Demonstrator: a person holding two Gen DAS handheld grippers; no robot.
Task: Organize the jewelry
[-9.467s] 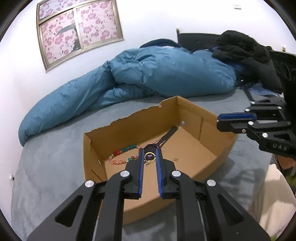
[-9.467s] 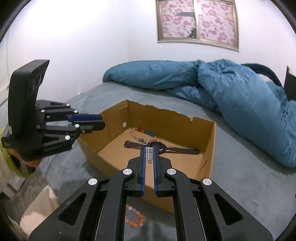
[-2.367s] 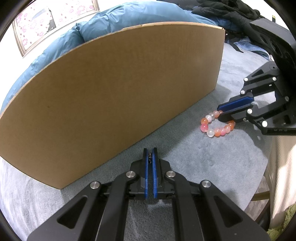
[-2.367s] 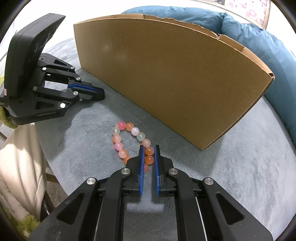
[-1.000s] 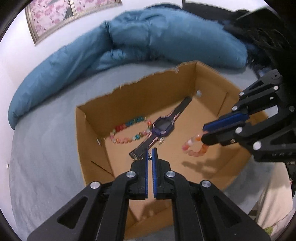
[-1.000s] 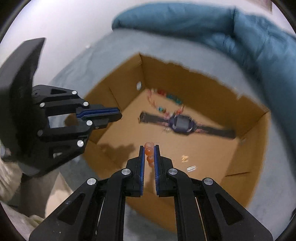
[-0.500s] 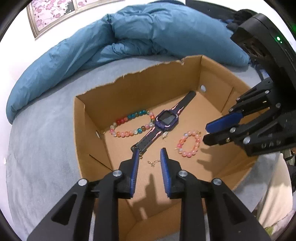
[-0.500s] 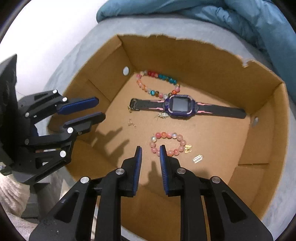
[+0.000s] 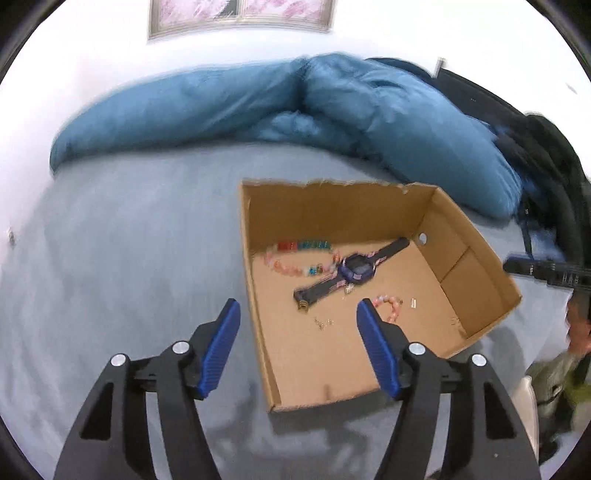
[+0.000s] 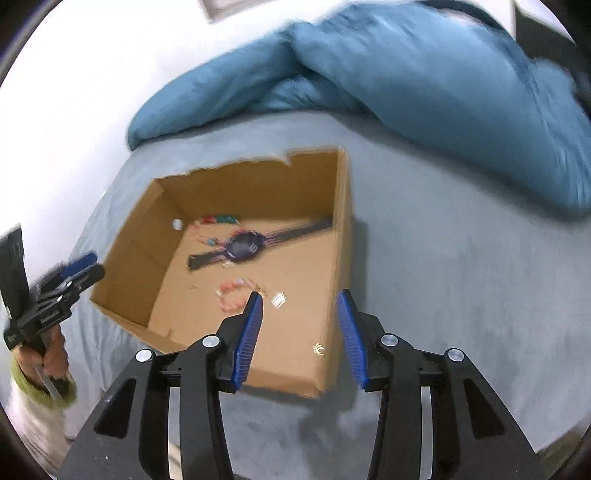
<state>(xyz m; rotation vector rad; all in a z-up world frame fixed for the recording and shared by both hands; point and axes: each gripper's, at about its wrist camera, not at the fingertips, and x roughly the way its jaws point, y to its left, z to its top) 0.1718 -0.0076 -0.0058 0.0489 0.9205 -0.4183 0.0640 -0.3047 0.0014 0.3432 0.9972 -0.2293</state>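
You are over a bed covered in a grey plush blanket (image 9: 122, 258), with a rumpled blue duvet (image 9: 229, 103) bunched along the white wall at twelve o'clock and a framed floral picture (image 9: 240, 14) above it. Dark clothing (image 9: 546, 155) is heaped at about two o'clock in the left wrist view.

An open cardboard box (image 9: 255, 295) sits on the blanket, and all the jewelry you can see lies on its floor. A dark watch (image 9: 354, 269) with a purple face stretches diagonally across the middle. At its ten o'clock, toward the far wall of the box, lies a multicoloured bead bracelet (image 9: 303, 254). At the watch's five o'clock sits a pink bead bracelet (image 9: 388, 308), apart from the strap. Small gold pieces (image 9: 323, 324) are scattered near the buckle end; motion blur keeps you from telling what each one is. In the right wrist view a small pale charm (image 10: 279, 299) lies just beside the pink bracelet, and a gold piece (image 10: 318, 349) rests near the box's near corner.

Your left gripper (image 9: 295, 312) hangs above the box's left wall, its jaws opening with nothing between the blue pads. Your right gripper (image 10: 300, 301) hangs over the box's near right corner, jaws likewise opening and empty. The pink bracelet lies below and just left of its left fingertip, not touching it.
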